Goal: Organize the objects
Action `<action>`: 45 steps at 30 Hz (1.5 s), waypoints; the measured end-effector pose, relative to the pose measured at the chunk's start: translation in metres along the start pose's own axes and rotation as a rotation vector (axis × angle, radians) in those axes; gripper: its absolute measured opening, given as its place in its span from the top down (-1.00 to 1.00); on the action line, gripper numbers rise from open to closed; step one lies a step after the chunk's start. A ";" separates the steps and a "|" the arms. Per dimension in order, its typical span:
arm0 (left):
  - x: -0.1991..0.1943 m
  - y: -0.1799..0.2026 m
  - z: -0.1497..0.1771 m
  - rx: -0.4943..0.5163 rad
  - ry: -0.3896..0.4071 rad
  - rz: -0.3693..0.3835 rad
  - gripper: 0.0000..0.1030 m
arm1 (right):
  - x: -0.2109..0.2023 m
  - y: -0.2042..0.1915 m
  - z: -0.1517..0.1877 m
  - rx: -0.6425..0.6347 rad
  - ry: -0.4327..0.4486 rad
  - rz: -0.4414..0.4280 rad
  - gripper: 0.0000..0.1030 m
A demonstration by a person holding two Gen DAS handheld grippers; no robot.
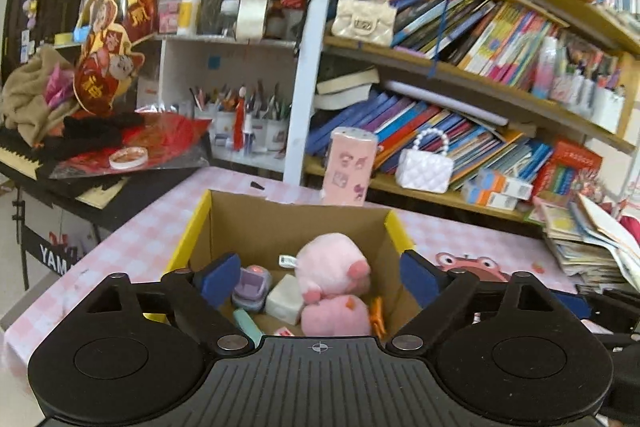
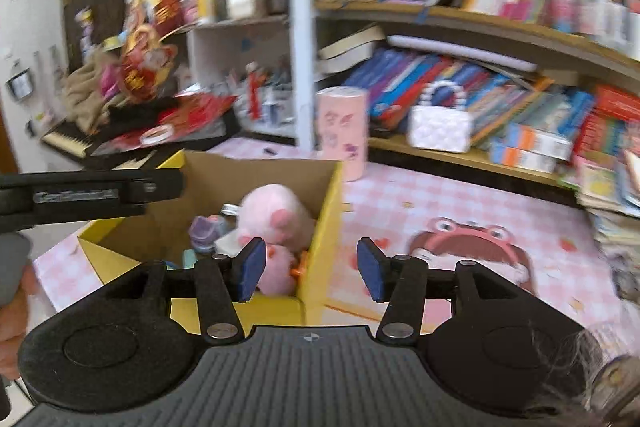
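one open cardboard box (image 1: pixel 256 227) with yellow outer walls stands on the pink checked surface (image 1: pixel 132 243), its flaps folded out. inside the box: two pink plush toys (image 1: pixel 334 267), one stacked nearer than the other and touching it; one white block (image 1: pixel 285 299) just left of them; one lilac toy car (image 1: pixel 250 285) left of the block; one pale green stick (image 1: pixel 247 325) near the front wall; one orange piece (image 1: pixel 378 317) against the right wall. other small bits at the box floor are too small to name.

left tongs (image 1: pixel 320 277): jaws spread wide above the near edge of the box, one blue pad at each side wall, nothing between them and no contact with the contents.

right tongs (image 2: pixel 311 265): jaws partly apart and empty, straddling the right yellow wall of the box (image 2: pixel 326 227); the left pad hangs over the plush toys (image 2: pixel 276 223), the right pad over the surface (image 2: pixel 404 199). this view is blurred.

beyond the box, one pink cylindrical container (image 1: pixel 350 167) stands upright on the far part of the surface. one cartoon frog print (image 2: pixel 472 243) lies on the surface right of the box. behind, a bookshelf (image 1: pixel 460 79) holds two small handbags: one cream (image 1: pixel 364 13) on the upper board, one white (image 1: pixel 426 165) on the lower. books too many to count.
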State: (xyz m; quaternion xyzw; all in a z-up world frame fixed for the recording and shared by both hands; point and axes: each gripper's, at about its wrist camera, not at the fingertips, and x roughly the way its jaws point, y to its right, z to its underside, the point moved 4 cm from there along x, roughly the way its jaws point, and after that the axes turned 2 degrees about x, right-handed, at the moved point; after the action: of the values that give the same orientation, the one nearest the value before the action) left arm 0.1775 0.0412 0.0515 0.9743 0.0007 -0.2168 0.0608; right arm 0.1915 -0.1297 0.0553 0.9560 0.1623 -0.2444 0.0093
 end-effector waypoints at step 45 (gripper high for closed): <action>-0.083 0.097 0.126 0.263 -0.192 0.139 -0.79 | -0.137 0.038 0.157 0.251 -0.205 0.596 -0.72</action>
State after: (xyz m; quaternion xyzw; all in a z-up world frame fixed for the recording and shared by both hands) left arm 0.0516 -0.0681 -0.0149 0.9463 -0.1009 -0.3025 -0.0526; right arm 0.0169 -0.2227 -0.0210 0.9254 -0.1576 -0.3440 -0.0208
